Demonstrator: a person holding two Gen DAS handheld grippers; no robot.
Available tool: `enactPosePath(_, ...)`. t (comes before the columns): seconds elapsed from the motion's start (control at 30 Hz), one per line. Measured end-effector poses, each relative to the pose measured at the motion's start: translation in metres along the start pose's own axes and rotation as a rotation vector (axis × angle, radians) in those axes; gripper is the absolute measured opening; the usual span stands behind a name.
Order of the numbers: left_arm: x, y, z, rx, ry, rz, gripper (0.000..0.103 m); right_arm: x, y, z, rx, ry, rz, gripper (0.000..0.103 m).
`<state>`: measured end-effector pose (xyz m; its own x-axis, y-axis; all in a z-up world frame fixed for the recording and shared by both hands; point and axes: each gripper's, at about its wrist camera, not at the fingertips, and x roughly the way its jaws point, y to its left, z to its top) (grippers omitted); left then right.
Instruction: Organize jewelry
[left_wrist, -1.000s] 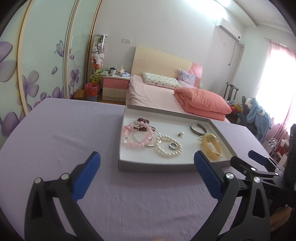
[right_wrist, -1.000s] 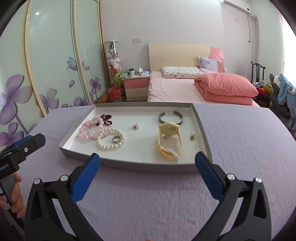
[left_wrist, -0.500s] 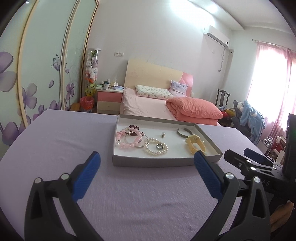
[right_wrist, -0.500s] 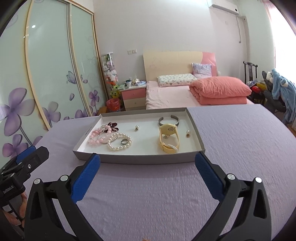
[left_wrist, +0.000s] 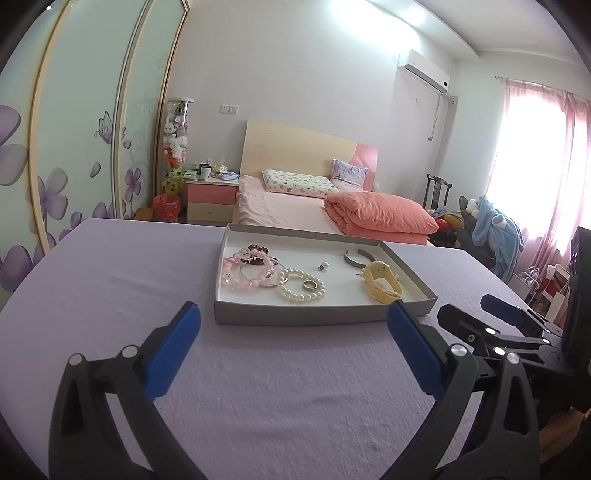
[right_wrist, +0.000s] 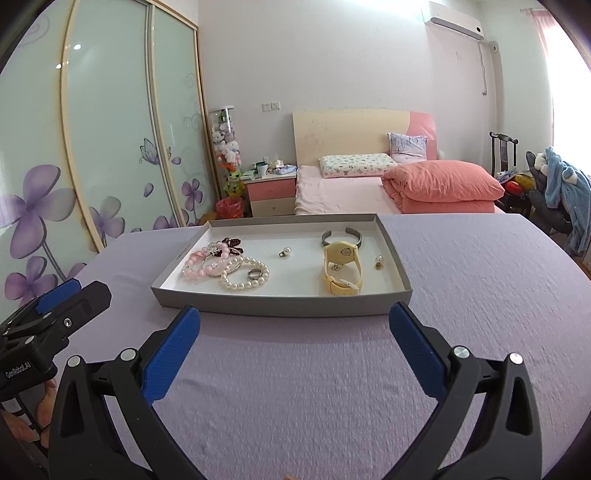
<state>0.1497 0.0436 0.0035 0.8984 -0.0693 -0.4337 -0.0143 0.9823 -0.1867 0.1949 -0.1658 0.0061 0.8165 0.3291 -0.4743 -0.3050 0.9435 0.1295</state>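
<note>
A shallow grey tray (left_wrist: 317, 316) (right_wrist: 280, 305) lies on the purple tablecloth and holds jewelry. Inside are a pink bead bracelet (left_wrist: 243, 278) (right_wrist: 197, 266), a pearl bracelet (left_wrist: 301, 291) (right_wrist: 244, 275) with a silver ring (left_wrist: 309, 284) (right_wrist: 253, 273) in it, a yellow watch (left_wrist: 380, 282) (right_wrist: 341, 267), a grey cuff bangle (left_wrist: 356, 258) (right_wrist: 340, 237) and pearl earrings (left_wrist: 323, 265) (right_wrist: 285, 252) (right_wrist: 378, 261). My left gripper (left_wrist: 293, 345) hovers open before the tray's near wall. Open too, my right gripper (right_wrist: 294, 349) hangs in front of the tray, nothing held.
The purple tablecloth (left_wrist: 110, 280) (right_wrist: 480, 280) spreads around the tray. Beyond the table stand a bed with a coral quilt (left_wrist: 380, 216) (right_wrist: 443, 184), a pink nightstand (left_wrist: 210, 195) and flowered wardrobe doors (right_wrist: 92, 147). A hand (right_wrist: 26, 421) holds the left gripper's handle.
Both grippers have drawn back from the tray and tilted upward, so the tray sits farther off and more of the room shows. Both stay open.
</note>
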Motion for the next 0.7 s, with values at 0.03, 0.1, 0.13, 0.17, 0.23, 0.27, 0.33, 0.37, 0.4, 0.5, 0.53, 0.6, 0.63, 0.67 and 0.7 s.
enactPosePath(0.03, -0.0001, 0.0001, -0.0002, -0.001, 0.0, -0.003, 0.101, -0.0007, 0.0002, 0.0001, 0.002, -0.002, 0.0, 0.102)
enactPosePath(0.1, -0.0004, 0.0001, -0.0009, -0.004, -0.002, -0.005, 0.101, -0.0017, -0.0007, 0.0008, 0.005, -0.006, 0.0, 0.102)
enactPosePath(0.13, -0.0016, 0.0007, -0.0018, -0.004, -0.002, -0.007, 0.101, -0.0029, -0.002, 0.0001, 0.006, -0.007, 0.001, 0.102)
enactPosePath(0.17, -0.0014, 0.0007, -0.0021, -0.005, -0.002, -0.007, 0.101, -0.003, -0.0021, 0.0003, 0.006, -0.008, 0.001, 0.102)
enactPosePath(0.23, -0.0013, 0.0007, -0.0023, -0.007, -0.002, -0.012, 0.101, -0.003, -0.0023, 0.0003, 0.007, -0.007, 0.003, 0.102)
enactPosePath(0.27, -0.001, 0.0007, -0.0026, -0.008, -0.002, -0.013, 0.101, -0.003, -0.0024, 0.0002, 0.006, -0.006, 0.003, 0.102)
enactPosePath(0.33, -0.0001, 0.0008, -0.0027, -0.008, -0.001, -0.018, 0.101, -0.0031, -0.0024, 0.0001, 0.006, -0.007, 0.001, 0.102)
enactPosePath(0.37, 0.0002, 0.0004, -0.0029, -0.007, -0.001, -0.02, 0.101, -0.0033, -0.0025, 0.0003, 0.006, -0.007, 0.002, 0.102)
enactPosePath(0.4, 0.0009, -0.0001, -0.0027, -0.006, -0.001, -0.021, 0.101, -0.0034, -0.0026, 0.0005, 0.007, -0.007, 0.003, 0.102)
enactPosePath(0.5, 0.0013, -0.0005, -0.0032, -0.004, 0.0, -0.024, 0.101, -0.0037, -0.0031, 0.001, 0.007, -0.008, 0.004, 0.102)
enactPosePath(0.53, 0.0014, -0.0016, -0.003, -0.003, 0.0, -0.025, 0.101, -0.0033, -0.0031, 0.0007, 0.008, -0.007, 0.004, 0.102)
enactPosePath(0.6, 0.0026, -0.0025, -0.0033, -0.003, 0.002, -0.027, 0.101, -0.0037, -0.0031, 0.0011, 0.008, -0.007, 0.005, 0.102)
enactPosePath(0.63, 0.0021, -0.0024, -0.0035, -0.002, 0.002, -0.027, 0.101, -0.0037, -0.0028, 0.0014, 0.008, -0.007, 0.005, 0.102)
enactPosePath(0.67, 0.0027, -0.0024, -0.0036, -0.002, 0.004, -0.026, 0.101, -0.0036, -0.0029, 0.0015, 0.008, -0.007, 0.005, 0.102)
enactPosePath(0.7, 0.0033, -0.0024, -0.0038, -0.002, 0.005, -0.028, 0.101, -0.0035, -0.003, 0.0017, 0.008, -0.006, 0.007, 0.102)
